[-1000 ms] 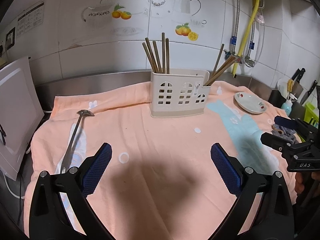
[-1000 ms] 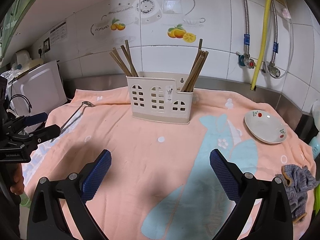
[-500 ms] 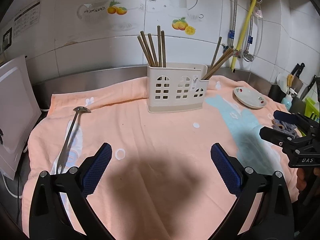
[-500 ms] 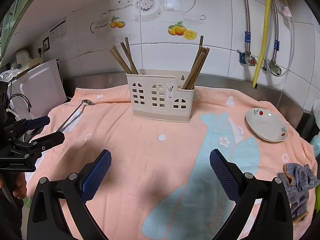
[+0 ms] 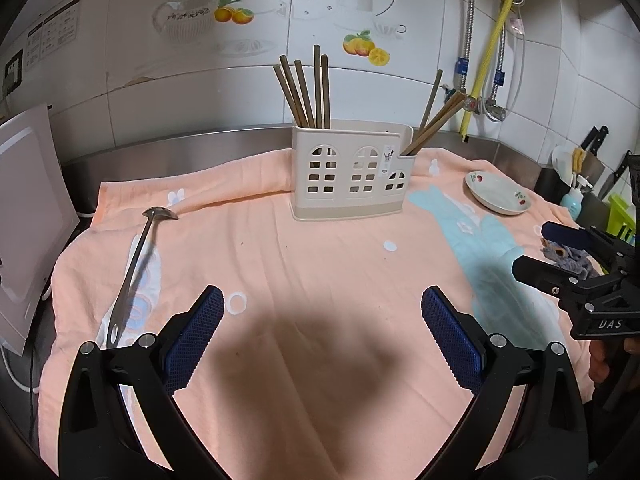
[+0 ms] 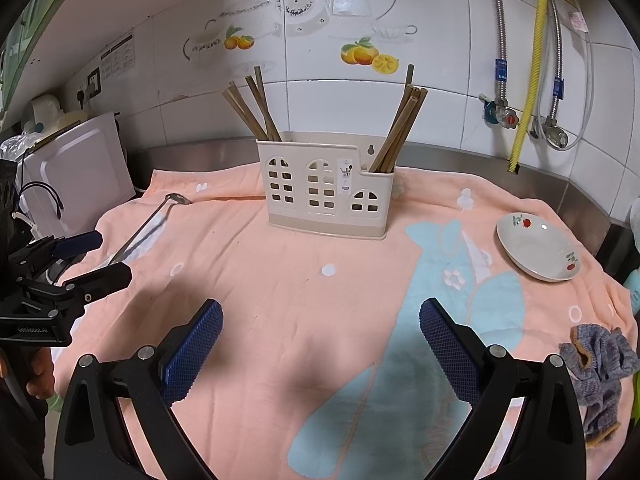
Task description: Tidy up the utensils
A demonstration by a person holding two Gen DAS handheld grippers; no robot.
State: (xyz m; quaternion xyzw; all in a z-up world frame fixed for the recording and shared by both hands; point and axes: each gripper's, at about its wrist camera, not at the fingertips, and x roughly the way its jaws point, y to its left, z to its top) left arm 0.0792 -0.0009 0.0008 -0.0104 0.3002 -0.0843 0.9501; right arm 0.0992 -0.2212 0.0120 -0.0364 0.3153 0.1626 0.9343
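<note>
Towel [image 5: 320,264], peach with a pale blue animal print: covers the counter and carries everything listed below.

Left gripper [image 5: 322,334], black frame, blue ribbed pads [image 5: 192,338]: fingers spread wide, nothing between them, held above the near part of the towel. In the right wrist view it shows at the left edge, a hand [image 6: 38,374] on its grip.

Right gripper [image 6: 320,342], same build: fingers likewise spread wide and empty, above the near towel over the blue print. In the left wrist view it shows at the right edge.

Caddy [image 5: 350,172], cream plastic with window-shaped cut-outs: upright at the far middle of the towel. One bundle of chopsticks [image 5: 306,92] stands in its left compartment; a second bundle leans rightward out of its lower right compartment.

Ladle [image 5: 138,264], metal, long handle: lies flat on the left part of the towel, bowl toward the wall, handle end near the left gripper's left finger. Well apart from the caddy.

Dish [image 6: 536,246], white with small red motifs: on the towel's right side, right of the caddy.

Rag [image 6: 600,376], grey-blue: crumpled at the towel's near right edge.
</note>
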